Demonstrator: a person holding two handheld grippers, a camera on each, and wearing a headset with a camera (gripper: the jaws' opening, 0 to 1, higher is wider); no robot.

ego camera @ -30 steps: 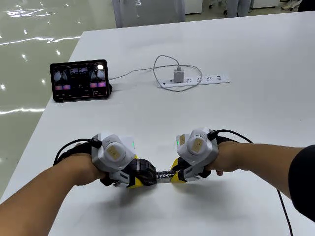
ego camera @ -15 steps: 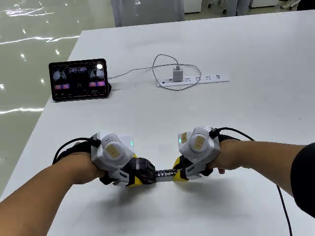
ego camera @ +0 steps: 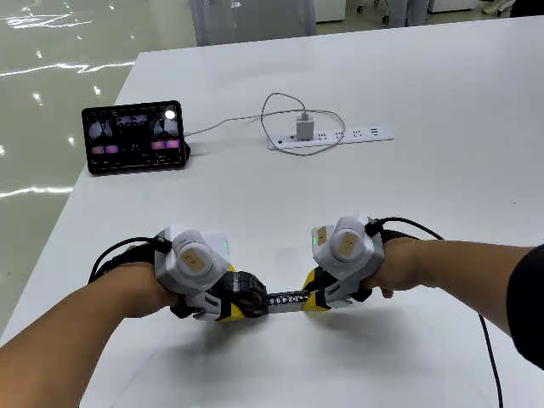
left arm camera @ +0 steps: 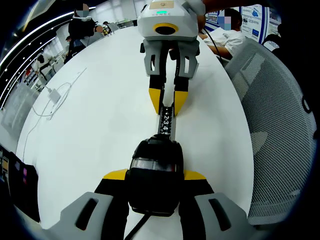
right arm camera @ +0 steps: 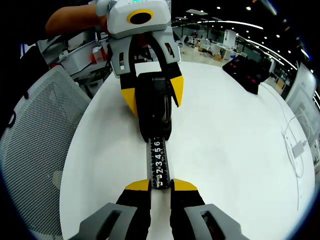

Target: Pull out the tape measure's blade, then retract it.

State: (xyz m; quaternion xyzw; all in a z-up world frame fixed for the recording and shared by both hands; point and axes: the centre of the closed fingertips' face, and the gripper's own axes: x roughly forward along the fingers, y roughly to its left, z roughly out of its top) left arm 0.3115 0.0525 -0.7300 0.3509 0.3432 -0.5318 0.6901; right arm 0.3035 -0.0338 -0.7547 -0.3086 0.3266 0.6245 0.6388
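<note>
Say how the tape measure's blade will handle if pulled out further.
The blade is a thin narrow strip: likely stiff over this short span, saggy when longer. The right gripper pinches just its tip, so it may slip.

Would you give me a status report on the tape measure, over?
Left gripper shut on tape measure case. Right gripper shut on blade, a short way out. Tablet and power strip well clear.

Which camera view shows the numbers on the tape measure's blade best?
The right gripper view: the blade runs up the middle from the right hand-held gripper to the black case, digits large and sharp. The left gripper view shows a shorter, smaller stretch; the head view shows a thin strip with tiny markings.
</note>
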